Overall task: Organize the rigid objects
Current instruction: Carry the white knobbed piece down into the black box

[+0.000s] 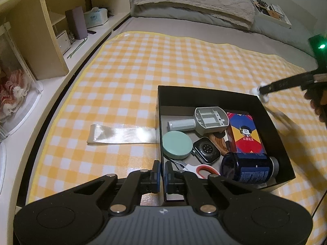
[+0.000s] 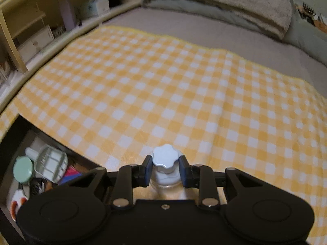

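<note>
The left gripper [image 1: 163, 168] is pressed together on the near left wall of the black open cardboard box [image 1: 206, 94], with one finger inside the box and one outside. The box is seen right in front of this gripper, on the yellow and white checked cloth [image 1: 126, 77]. Just ahead of its fingers, inside the box, a round mint-green tin [image 1: 177, 144] is found. Beside the tin, a black smartwatch body [image 1: 206, 150] is laid. Further ahead, a grey plastic handle-shaped part [image 1: 204, 120] is seen. To the right of these, a bright red, blue and yellow carton [image 1: 245, 134] and a dark blue jar lying on its side [image 1: 248, 168] are kept. Red-handled scissors [image 1: 204, 170] are tucked near the fingers. To the left of the box, a clear shiny plastic strip [image 1: 120, 133] is spread on the cloth.

The right gripper [image 2: 166, 169] is closed around a small clear bottle with a white scalloped cap [image 2: 165, 159]. The bottle is pinched between the pads, above the cloth, with the box off to the gripper's left.
</note>
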Demonstrator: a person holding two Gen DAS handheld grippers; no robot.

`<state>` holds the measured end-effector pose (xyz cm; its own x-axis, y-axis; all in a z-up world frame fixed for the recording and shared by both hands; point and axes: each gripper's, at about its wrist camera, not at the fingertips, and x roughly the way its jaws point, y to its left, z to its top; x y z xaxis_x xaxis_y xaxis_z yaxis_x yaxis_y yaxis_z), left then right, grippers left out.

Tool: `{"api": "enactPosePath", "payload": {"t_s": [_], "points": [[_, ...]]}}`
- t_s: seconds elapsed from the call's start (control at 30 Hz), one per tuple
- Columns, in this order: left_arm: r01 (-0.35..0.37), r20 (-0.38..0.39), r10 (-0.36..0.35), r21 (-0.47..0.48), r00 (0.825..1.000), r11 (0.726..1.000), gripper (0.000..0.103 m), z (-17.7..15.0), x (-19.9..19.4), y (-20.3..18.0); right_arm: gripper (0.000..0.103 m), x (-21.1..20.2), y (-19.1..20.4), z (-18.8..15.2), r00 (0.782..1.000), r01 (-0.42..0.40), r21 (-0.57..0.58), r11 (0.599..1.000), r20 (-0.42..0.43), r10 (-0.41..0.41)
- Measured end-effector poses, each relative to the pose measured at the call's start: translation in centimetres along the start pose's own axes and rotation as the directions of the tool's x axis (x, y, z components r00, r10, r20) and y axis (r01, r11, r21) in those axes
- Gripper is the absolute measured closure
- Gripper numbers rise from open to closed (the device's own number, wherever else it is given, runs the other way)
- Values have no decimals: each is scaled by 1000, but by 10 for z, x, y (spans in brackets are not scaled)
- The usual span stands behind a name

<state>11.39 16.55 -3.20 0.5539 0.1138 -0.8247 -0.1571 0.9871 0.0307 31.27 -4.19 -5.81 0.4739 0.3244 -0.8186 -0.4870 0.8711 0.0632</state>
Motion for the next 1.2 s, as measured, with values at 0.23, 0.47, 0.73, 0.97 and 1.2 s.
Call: {"api": "enactPosePath", "payload": {"t_s": [0.23, 0.47, 0.73, 0.97, 1.2], "points": [[5, -11, -6, -20, 1000, 1000, 99, 3, 4, 2, 75, -40, 7, 13, 987, -102, 23, 995, 128, 98], [12, -10, -12, -20, 1000, 1000, 99, 3, 5, 5, 75, -58, 47, 11, 956, -261, -18, 965, 132, 261], [19, -9, -19, -18, 1000, 1000, 98, 2, 4, 4, 75, -54, 112, -11, 895, -445, -45, 894, 3, 446], [28, -8, -28, -20, 1000, 999, 98, 1, 3, 4, 75, -48, 150, -30, 865, -500, -68, 863, -97, 493], [27, -9, -27, -17, 1000, 999, 98, 1, 4, 4, 69, -42, 154, -41, 867, -482, -48, 875, -172, 468]]}}
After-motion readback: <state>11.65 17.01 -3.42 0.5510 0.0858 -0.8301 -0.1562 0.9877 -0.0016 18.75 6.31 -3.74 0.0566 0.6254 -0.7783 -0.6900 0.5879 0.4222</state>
